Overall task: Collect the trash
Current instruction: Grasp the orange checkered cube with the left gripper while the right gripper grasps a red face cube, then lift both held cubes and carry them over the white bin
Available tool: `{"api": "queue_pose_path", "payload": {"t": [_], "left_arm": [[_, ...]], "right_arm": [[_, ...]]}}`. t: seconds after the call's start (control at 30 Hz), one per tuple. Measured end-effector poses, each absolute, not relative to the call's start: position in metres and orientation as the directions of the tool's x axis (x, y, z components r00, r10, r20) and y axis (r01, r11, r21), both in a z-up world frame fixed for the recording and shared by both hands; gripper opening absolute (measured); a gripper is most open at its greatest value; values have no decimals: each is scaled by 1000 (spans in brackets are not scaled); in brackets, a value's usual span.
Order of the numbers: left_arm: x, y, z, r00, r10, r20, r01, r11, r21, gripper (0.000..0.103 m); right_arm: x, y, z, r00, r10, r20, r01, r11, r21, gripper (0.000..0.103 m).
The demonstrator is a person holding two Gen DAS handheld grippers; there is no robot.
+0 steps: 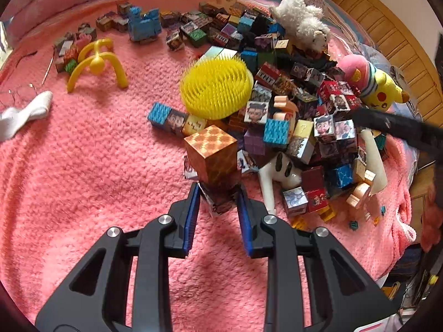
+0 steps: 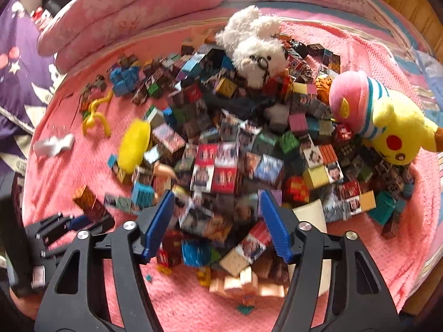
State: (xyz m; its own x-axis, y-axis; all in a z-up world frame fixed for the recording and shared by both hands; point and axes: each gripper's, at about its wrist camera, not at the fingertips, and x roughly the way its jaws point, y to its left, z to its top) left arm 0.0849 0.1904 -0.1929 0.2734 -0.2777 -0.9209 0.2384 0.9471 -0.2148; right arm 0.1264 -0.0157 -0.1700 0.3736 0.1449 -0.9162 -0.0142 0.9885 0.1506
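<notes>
My left gripper (image 1: pixel 218 191) is shut on a tall orange checkered block (image 1: pixel 213 152) with a darker printed cube under it, held just above the pink blanket (image 1: pixel 97 166). The right wrist view shows the same left gripper (image 2: pixel 80 221) at lower left, the orange block (image 2: pixel 88 202) still in it. A big heap of printed paper cubes (image 1: pixel 304 127) lies to its right. My right gripper (image 2: pixel 217 196) hangs open over that heap of cubes (image 2: pixel 249 152), with nothing held between its blue pads.
A yellow bristle brush (image 1: pixel 217 88), a yellow plastic stand (image 1: pixel 97 61), a white sock (image 1: pixel 25 113) and a blue block figure (image 1: pixel 144 25) lie on the blanket. A white plush (image 2: pixel 254 47) and a yellow plush (image 2: pixel 396 130) rest on the heap. Wooden furniture (image 1: pixel 387 27) stands at right.
</notes>
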Motion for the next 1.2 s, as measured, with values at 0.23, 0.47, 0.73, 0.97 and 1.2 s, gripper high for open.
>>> {"api": "queue_pose_path", "payload": {"t": [0.23,0.47,0.73,0.97,1.2], "left_arm": [[95,183,-182,276,-297,-914,250,941,-230,26],[98,186,-182,259,-300,-918,260,937,-233,26],[98,186,-185,244,-294,-924,249,940,-233,26],[96,187,-186,236,-289,-928,245,942,-231,26],[94,186,-181,239,-292,-926,252,940,-231,26]], "right_arm": [[150,2,-182,343,73,-936,7,997,80,51],[156,6,-189,343,-16,-939,21,1000,-9,43],[149,8,-192,370,-46,-928,2,999,-49,39],[137,5,-184,377,-29,-926,14,1000,-25,39],[122,7,-162,384,14,-923,3,1000,17,39]]}}
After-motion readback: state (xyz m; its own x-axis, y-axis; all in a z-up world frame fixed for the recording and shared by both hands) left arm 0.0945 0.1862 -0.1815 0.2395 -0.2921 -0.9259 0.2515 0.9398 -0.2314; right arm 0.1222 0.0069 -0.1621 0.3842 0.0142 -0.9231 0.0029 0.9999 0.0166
